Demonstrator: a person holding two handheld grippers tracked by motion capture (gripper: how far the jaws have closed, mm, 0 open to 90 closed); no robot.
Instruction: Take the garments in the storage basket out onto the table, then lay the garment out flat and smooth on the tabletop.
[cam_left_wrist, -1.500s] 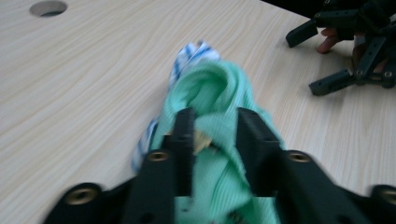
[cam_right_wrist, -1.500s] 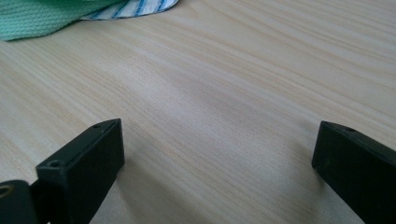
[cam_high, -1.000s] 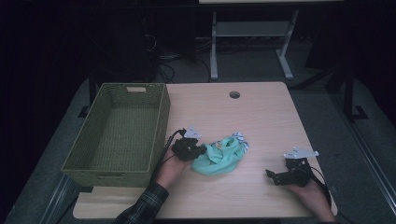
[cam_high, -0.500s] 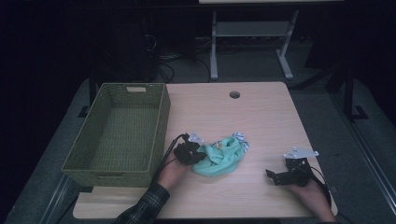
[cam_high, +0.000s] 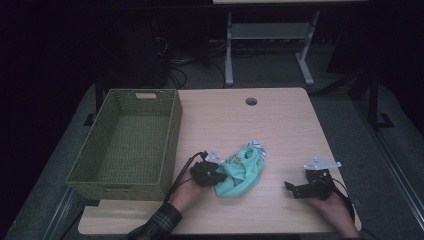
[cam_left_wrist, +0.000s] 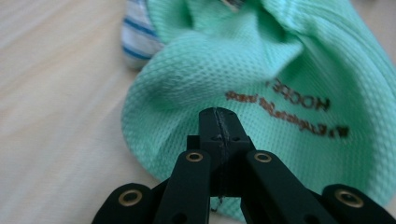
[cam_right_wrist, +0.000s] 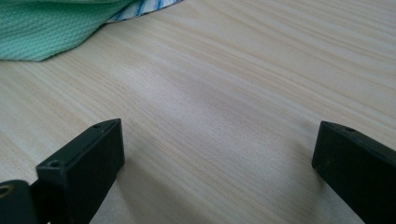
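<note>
Presently, left gripper clamps only a thin fold of green garment, liable to slip free on lifting; right gripper idle, jaws wide.

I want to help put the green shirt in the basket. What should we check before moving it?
1. Left gripper shut: ok, its jaws are pressed together at the green shirt.
2. Shirt cloth really pinched between those jaws: cannot tell, the tips sit against a fold.
3. Right gripper out of the way: ok, it is open and rests on the table, apart from the shirt.
4. Basket has room: ok, nothing lies inside.
5. Striped cloth free of the shirt: cannot tell, it peeks out from under it.
</note>
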